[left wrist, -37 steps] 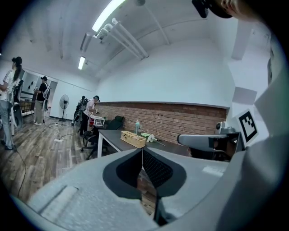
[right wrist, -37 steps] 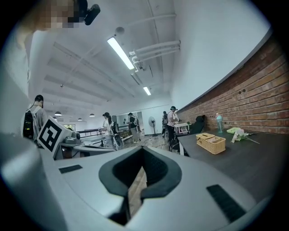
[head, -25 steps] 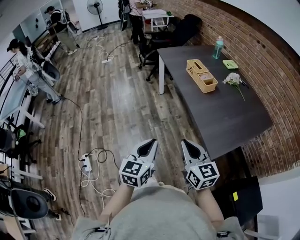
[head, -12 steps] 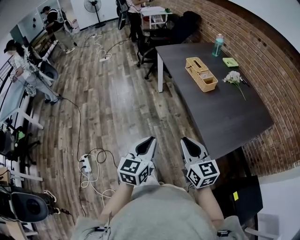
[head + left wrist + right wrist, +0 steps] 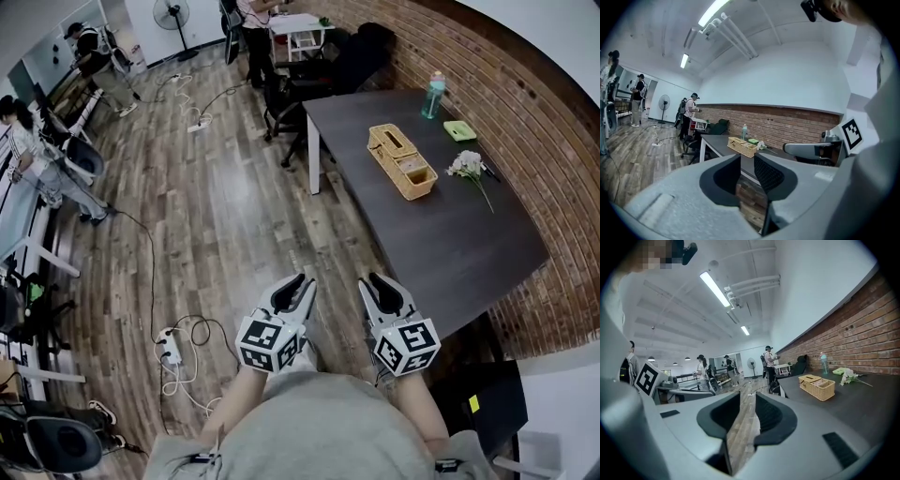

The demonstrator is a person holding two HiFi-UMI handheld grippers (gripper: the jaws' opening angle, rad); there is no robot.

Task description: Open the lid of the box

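Observation:
The wicker box [image 5: 401, 161] lies on the dark table [image 5: 450, 244], far ahead and to the right of both grippers. A lid with a slot [image 5: 389, 141] covers its far half. The box also shows in the left gripper view [image 5: 742, 146] and the right gripper view [image 5: 817, 386]. My left gripper [image 5: 298, 286] and right gripper [image 5: 380, 286] are held side by side over the wooden floor, short of the table's near corner. Both have just been opening their jaws. Nothing lies between the left gripper's [image 5: 746, 164] jaws or the right gripper's [image 5: 747, 404] jaws.
On the table beyond the box are a teal bottle [image 5: 431, 94], a green item [image 5: 459, 129] and white flowers [image 5: 469, 167]. A power strip with cables [image 5: 171, 347] lies on the floor at left. Dark chairs [image 5: 286, 89] stand at the table's far end. People stand far left.
Both grippers' jaws have gone from shut to apart. The whole view has shifted forward, so the table and box sit slightly nearer.

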